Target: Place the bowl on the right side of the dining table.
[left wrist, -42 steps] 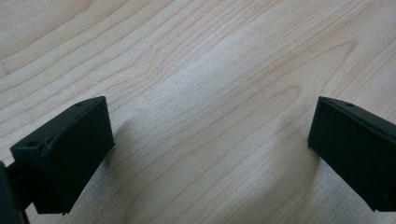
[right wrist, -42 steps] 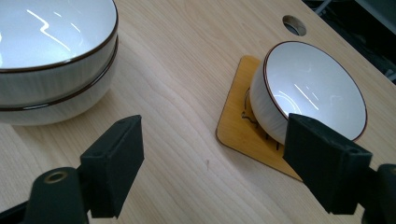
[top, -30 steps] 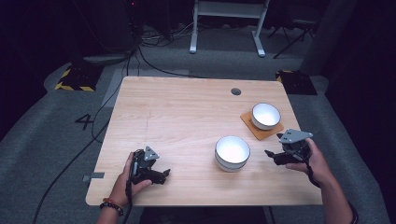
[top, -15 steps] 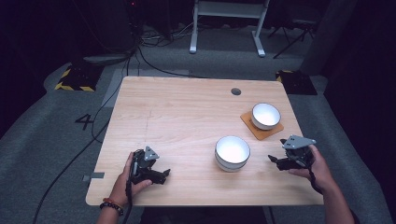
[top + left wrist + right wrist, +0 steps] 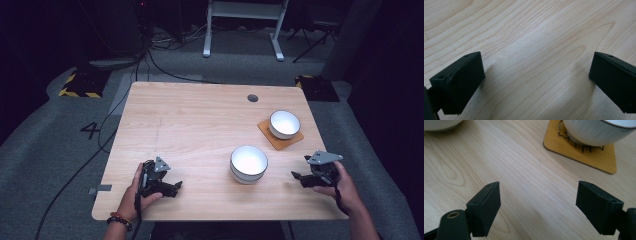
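With both jaws spread wide and empty, the right gripper (image 5: 303, 179) rests beside the white ceramic bowl (image 5: 248, 163) on the pale wooden table (image 5: 200, 125), while the left gripper (image 5: 171, 188) idles well apart; judged a pre-grasp step, needing a reach toward that bowl's rim.

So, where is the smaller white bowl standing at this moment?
In the high view, the smaller bowl stands on the wooden coaster at the table's right side, beyond the larger bowl and ahead of the right gripper.
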### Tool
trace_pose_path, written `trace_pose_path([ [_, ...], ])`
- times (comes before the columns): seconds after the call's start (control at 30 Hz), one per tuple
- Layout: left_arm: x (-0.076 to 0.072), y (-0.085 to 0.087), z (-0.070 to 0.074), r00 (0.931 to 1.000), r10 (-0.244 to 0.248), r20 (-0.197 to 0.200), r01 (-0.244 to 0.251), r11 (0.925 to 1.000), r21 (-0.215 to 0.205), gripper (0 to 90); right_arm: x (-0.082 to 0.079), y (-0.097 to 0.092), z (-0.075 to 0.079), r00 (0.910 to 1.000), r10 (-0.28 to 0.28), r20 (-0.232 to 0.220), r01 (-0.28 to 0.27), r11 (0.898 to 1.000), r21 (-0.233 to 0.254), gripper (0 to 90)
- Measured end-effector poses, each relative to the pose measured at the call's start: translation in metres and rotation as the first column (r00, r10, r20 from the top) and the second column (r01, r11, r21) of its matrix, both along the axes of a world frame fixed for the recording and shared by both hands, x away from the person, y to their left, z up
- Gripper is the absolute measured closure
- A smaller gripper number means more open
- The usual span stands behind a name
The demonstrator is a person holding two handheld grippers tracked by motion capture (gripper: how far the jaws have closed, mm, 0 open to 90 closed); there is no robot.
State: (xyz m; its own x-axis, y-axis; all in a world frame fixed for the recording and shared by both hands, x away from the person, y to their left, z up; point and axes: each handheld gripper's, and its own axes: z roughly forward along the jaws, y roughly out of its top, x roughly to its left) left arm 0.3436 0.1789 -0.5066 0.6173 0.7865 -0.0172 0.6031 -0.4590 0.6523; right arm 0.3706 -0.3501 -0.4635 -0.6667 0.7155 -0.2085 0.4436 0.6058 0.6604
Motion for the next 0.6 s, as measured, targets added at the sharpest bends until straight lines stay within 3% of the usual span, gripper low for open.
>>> trace_pose_path([
  [0.43, 0.000, 0.000, 0.000, 1.0000, 0.001, 0.002, -0.001, 1.0000, -0.002, 0.2, -0.004, -0.021, -0.023, 0.9989, -0.016, -0.044, 0.019, 0.998, 0.055, 19.2],
  [0.6, 0.000, 0.000, 0.000, 1.0000, -0.001, -0.002, 0.001, 1.0000, -0.001, 0.2, -0.007, -0.028, -0.034, 0.9978, -0.036, -0.056, 0.042, 0.993, 0.109, 17.0],
])
